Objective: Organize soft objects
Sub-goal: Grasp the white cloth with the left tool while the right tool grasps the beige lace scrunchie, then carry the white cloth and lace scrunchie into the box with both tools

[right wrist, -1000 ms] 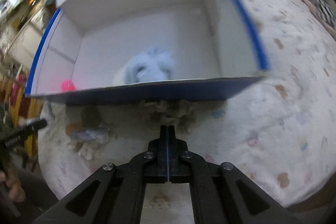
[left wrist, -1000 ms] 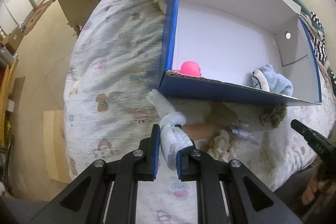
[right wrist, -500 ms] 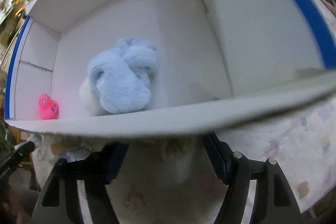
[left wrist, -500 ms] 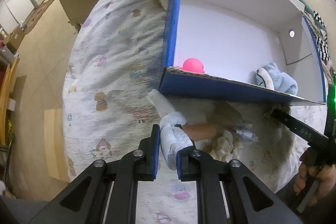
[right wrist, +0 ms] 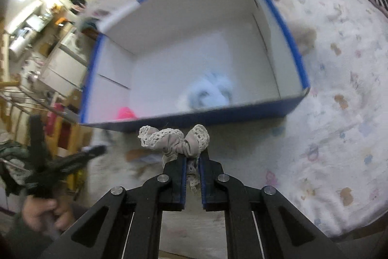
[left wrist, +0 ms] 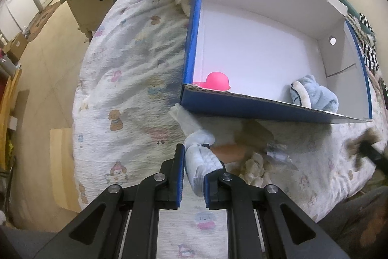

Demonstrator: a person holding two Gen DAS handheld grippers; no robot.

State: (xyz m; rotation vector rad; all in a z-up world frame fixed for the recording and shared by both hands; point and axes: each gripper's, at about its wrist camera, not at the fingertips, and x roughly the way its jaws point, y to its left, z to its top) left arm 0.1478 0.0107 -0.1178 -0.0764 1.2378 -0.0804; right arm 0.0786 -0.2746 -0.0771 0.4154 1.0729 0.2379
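The right claw (right wrist: 192,162) pinches a beige scrunchie (right wrist: 180,142) with a crocheted lace edge, its pads pressed onto the bunched middle while two ruffled loops flop out ahead of the tips. The hold is only on a thin gather of cloth, so a quick swing toward the box (right wrist: 194,117) just ahead could let the fabric slide free and drop short of the near wall, onto the quilt (right wrist: 327,113) below the claw. A low pass could also snag the trailing lace on that wall's cardboard edge. The left claw (left wrist: 194,169) is closed on a pale blue-white sock (left wrist: 201,162), the cloth bulging soft and wrinkled between the pads and its far end running toward the box corner ahead; lifting it may drag the small pile (left wrist: 254,162) just right of the tips, which looks like crumpled cloth and clear wrapping, though that part is too cluttered to be sure. Inside the box, beyond both claws, sit a pink duck (left wrist: 217,81) and a fluffy blue plush (left wrist: 315,95), so most of the floor is free.
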